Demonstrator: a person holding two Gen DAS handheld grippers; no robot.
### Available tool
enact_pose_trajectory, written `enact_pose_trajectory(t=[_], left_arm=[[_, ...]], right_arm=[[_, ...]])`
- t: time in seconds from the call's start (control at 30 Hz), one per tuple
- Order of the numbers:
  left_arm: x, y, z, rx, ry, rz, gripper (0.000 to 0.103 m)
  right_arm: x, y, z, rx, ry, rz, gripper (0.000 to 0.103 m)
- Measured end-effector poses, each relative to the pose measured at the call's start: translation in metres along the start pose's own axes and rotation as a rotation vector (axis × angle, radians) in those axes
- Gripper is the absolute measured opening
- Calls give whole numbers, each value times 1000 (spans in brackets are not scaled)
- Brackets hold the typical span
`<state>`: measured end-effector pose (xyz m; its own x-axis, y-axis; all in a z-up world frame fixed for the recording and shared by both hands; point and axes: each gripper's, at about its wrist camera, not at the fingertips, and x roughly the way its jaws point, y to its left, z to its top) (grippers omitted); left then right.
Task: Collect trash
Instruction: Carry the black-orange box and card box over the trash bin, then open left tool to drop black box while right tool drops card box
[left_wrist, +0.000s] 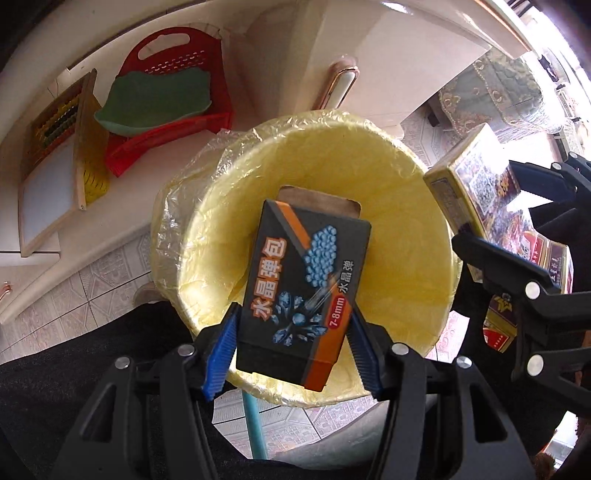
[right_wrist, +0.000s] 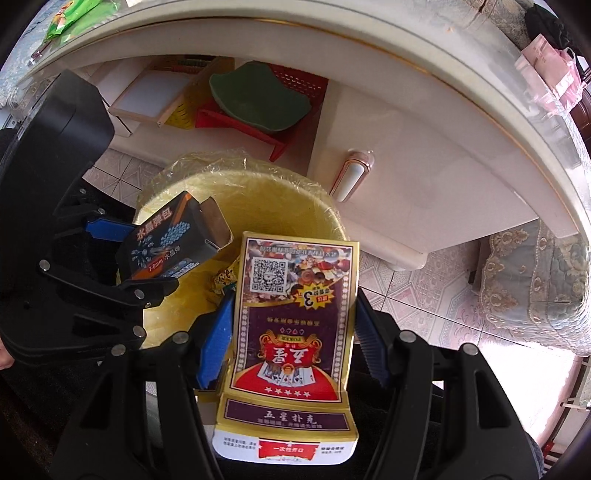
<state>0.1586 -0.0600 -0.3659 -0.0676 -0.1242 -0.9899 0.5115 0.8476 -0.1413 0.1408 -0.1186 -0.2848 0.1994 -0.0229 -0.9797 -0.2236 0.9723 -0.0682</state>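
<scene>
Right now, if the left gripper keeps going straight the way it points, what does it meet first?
Probably the lined yellow bin: the left gripper, shut on the dark box, points into its open mouth. Depth unclear.

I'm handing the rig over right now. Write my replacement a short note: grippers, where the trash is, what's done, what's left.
Left gripper: shut on the black-and-orange cardboard box, above the yellow bin lined with clear plastic.
Right gripper: shut on the gold-edged playing-card box, at the bin's near rim.
Done: both boxes carried to the bin; some crumpled wrapper already lies inside.
Left: release both boxes into the bin.
</scene>
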Motion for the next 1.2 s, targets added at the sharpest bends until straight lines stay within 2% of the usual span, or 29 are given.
enact_pose_trajectory(t=[0.4,0.63,0.73,1.03,1.2], left_arm=[[51,8,9,-25,96,-8,55],[71,6,10,-25,139,-46,56],[74,9,11,-34,146,-94,56],[77,10,10,-53,154,-48,56],[69,10,11,-61,136,-77,57]], right_arm=[[46,-3,6,28,80,33,61],[65,-3,2,46,115,52,61],[71,-6,3,54,126,62,61],[80,-4,3,44,149,68,61],[83,-6,4,50,154,72,61]])
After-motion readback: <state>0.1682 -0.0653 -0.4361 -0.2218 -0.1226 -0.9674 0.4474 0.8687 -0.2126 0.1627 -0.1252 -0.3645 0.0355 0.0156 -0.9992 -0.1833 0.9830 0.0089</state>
